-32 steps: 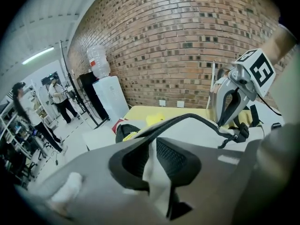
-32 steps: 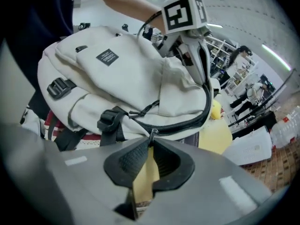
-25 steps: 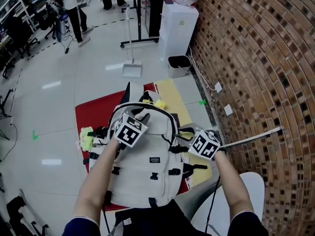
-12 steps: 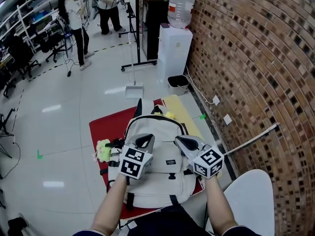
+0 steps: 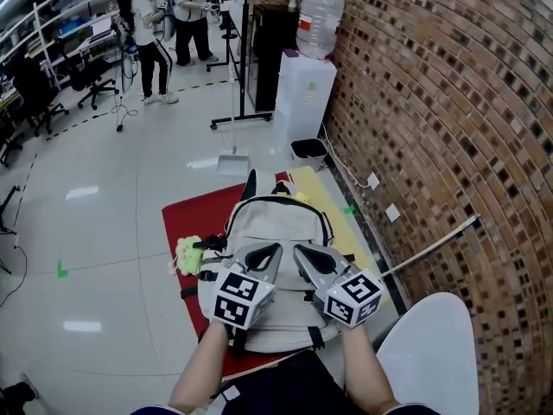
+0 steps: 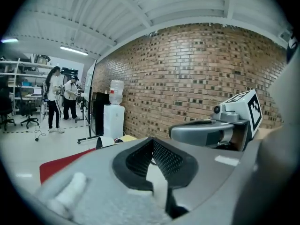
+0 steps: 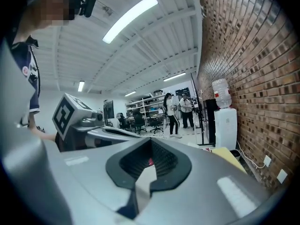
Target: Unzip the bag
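Both grippers have lifted off the backpack [image 5: 275, 219] and drawn back toward us. The left gripper [image 5: 270, 252] and right gripper [image 5: 302, 255] now hang side by side above its near half, touching nothing. Each has its jaws pressed together, with nothing between the dark ribbed pads [image 6: 166, 159]. Under the backpack lies a red mat [image 5: 186, 223].

We cannot tell whether the zip [image 5: 232, 221] arching round the backpack's far end is already run open. If not, we judge the best approach is this:
- go back down with the jaws parted;
- pinch the cloth beside the zip's start with one gripper to keep it taut;
- take the small pull with the other and follow the curve rather than tug straight.

We expect the pale woven cloth, which looks soft and saggy, to bunch if left slack. Black webbing straps [image 5: 313, 337] hang at the backpack's near edge.
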The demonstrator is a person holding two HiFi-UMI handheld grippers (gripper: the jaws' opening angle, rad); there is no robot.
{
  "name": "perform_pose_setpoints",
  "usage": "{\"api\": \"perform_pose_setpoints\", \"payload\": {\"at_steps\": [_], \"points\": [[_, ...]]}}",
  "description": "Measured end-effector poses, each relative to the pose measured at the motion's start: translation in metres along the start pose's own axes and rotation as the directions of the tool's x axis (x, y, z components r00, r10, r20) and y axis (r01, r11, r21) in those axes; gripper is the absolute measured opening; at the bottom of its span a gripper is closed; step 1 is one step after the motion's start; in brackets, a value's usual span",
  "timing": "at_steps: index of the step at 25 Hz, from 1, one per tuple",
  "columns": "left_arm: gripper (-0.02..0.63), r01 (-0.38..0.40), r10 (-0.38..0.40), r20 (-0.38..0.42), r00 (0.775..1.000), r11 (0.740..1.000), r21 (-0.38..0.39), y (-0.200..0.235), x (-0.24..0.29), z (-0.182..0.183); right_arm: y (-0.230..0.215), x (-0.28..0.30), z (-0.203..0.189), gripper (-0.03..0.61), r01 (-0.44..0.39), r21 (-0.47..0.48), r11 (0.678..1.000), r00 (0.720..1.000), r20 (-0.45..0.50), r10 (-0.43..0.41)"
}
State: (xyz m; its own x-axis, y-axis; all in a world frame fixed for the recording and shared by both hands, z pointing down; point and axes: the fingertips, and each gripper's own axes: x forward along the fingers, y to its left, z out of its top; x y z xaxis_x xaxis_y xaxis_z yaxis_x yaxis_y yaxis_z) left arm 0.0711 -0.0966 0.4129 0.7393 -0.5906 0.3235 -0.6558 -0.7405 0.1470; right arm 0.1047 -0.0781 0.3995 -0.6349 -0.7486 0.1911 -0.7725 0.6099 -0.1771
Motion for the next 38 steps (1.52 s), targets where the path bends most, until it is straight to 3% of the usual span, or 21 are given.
{"api": "perform_pose_setpoints", "payload": {"at_steps": [15,38], "points": [[0.003,-0.023,0.021,0.083,0.996,0.999,0.03,-0.002,-0.038,0.017,0.032,0.0,0.021,0.005,0.03,-0.065,0.997,0.999,0.039,-0.028],[0.003,0.002,-0.007,0.092,0.996,0.998,0.057,-0.015,-0.043,0.019,0.044,-0.013,0.035,0.006,0.052,-0.093,0.994,0.996,0.075,-0.045]]}}
